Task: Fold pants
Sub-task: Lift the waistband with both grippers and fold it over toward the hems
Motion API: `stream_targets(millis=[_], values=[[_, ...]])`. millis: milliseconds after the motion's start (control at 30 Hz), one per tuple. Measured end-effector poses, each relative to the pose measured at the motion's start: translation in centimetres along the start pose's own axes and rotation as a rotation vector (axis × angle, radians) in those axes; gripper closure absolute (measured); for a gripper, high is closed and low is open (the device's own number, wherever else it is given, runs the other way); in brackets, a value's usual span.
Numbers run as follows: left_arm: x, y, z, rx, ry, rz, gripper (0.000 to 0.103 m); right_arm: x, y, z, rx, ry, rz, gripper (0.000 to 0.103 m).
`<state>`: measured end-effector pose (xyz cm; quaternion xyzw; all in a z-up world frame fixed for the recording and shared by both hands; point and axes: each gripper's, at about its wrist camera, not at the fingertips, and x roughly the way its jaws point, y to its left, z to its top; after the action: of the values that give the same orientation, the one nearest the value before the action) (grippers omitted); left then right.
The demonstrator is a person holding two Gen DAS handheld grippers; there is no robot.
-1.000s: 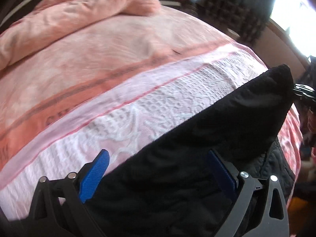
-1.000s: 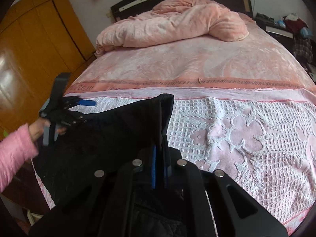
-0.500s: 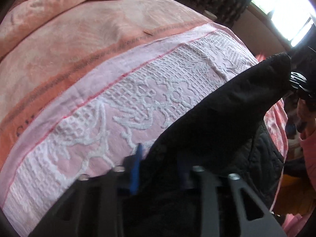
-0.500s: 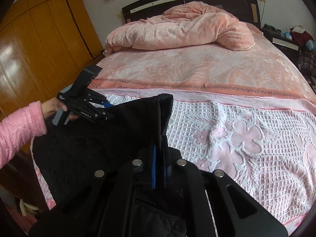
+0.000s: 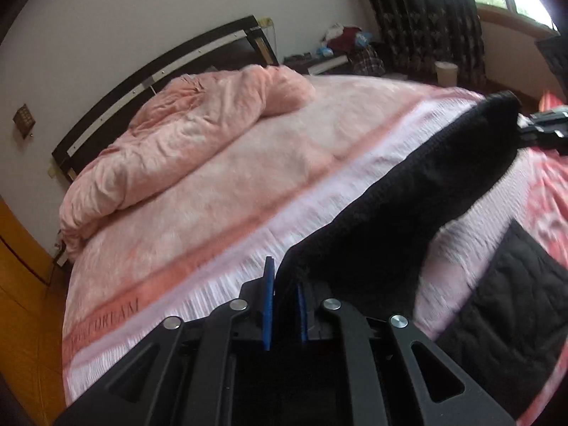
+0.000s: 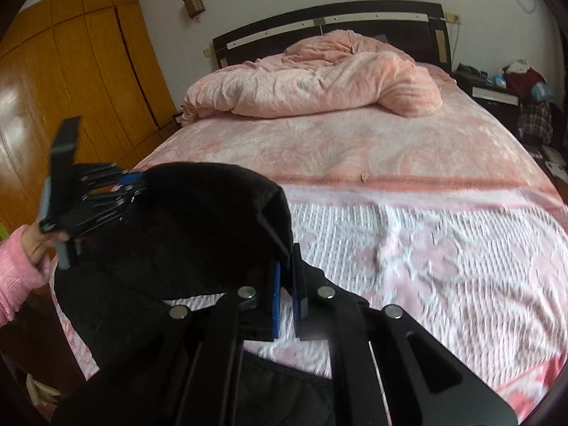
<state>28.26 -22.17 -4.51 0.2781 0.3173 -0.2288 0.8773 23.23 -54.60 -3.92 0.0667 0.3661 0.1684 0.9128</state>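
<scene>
The black quilted pants (image 5: 408, 209) hang stretched between my two grippers above the foot of the bed. My left gripper (image 5: 284, 284) is shut on one corner of the pants edge. My right gripper (image 6: 287, 269) is shut on the other corner of the pants (image 6: 198, 227). In the right wrist view the left gripper (image 6: 131, 184) shows at the left, held by a hand in a pink sleeve. In the left wrist view the right gripper (image 5: 525, 127) shows at the far right. The lower part of the pants (image 5: 507, 301) lies on the bed below.
The bed has a pink and white patterned cover (image 6: 426, 248) and a crumpled pink duvet (image 6: 319, 81) by the dark headboard (image 6: 326, 21). A wooden wardrobe (image 6: 71, 81) stands to the left. A cluttered nightstand (image 6: 497, 88) stands to the right.
My left gripper has closed on the pants edge. Both grippers have lifted, raising the pants off the bed, and the left wrist view has tilted up to show the headboard.
</scene>
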Motion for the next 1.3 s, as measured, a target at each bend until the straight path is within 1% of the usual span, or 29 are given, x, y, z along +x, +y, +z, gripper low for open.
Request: stream_targets(millis=[100, 200, 267, 333, 433, 533, 600, 700, 800, 900, 1033, 1133, 1200, 1233, 1267, 1300], values=[[-2.0, -2.3, -2.5, 0.007, -0.017, 0.031, 0.092, -0.8, -0.2, -3.2, 0.041, 0.033, 0.008, 0.099], [-4.4, -4.5, -4.2, -0.011, -0.022, 0.006, 0.092, -1.8, 0.2, -5.8, 0.054, 0.057, 0.003, 0.099], [-6.2, -5.6, -5.9, -0.023, -0.011, -0.015, 0.092, -2.5, 0.7, -7.6, 0.053, 0.072, -0.016, 0.099], [-7.4, -7.2, -7.5, -0.026, 0.009, -0.037, 0.092, -3.1, 0.8, -9.1, 0.075, 0.079, -0.012, 0.099], [-9.2, -9.4, -10.0, -0.031, 0.028, -0.050, 0.092, -3.9, 1.1, -10.9, 0.090, 0.091, -0.020, 0.099], [-10.1, -11.2, -12.2, -0.036, 0.049, -0.047, 0.092, -4.4, 1.6, -12.5, 0.089, 0.110, -0.029, 0.099], [-10.4, -12.2, -13.4, -0.044, 0.063, -0.045, 0.091, -4.5, 1.8, -13.6, 0.095, 0.129, -0.028, 0.098], [-10.6, -13.5, -15.0, -0.086, 0.095, -0.051, 0.090, -4.1, 2.0, -15.1, 0.100, 0.161, -0.040, 0.098], [-10.6, -14.6, -16.1, -0.137, 0.114, -0.071, 0.090, -4.1, 2.2, -16.4, 0.107, 0.175, -0.057, 0.098], [-10.3, -15.6, -16.9, -0.147, 0.134, -0.087, 0.090, -4.2, 1.9, -17.4, 0.136, 0.186, -0.061, 0.098], [-9.9, -16.8, -17.9, -0.162, 0.165, -0.112, 0.089, -3.9, 2.0, -18.2, 0.125, 0.218, -0.103, 0.097], [-8.9, -17.0, -18.7, -0.180, 0.192, -0.127, 0.085, -3.5, 1.8, -18.8, 0.139, 0.240, -0.113, 0.097], [-8.5, -16.9, -18.9, -0.201, 0.198, -0.136, 0.080, -3.3, 1.7, -19.3, 0.145, 0.254, -0.125, 0.092], [-8.3, -16.7, -19.0, -0.218, 0.201, -0.139, 0.079, -3.2, 1.8, -19.4, 0.143, 0.263, -0.138, 0.092], [-8.2, -16.4, -19.0, -0.231, 0.204, -0.142, 0.076, -3.3, 1.9, -19.6, 0.144, 0.267, -0.146, 0.082], [-8.1, -16.2, -18.9, -0.238, 0.206, -0.146, 0.073, -3.5, 2.0, -19.9, 0.154, 0.283, -0.169, 0.069]])
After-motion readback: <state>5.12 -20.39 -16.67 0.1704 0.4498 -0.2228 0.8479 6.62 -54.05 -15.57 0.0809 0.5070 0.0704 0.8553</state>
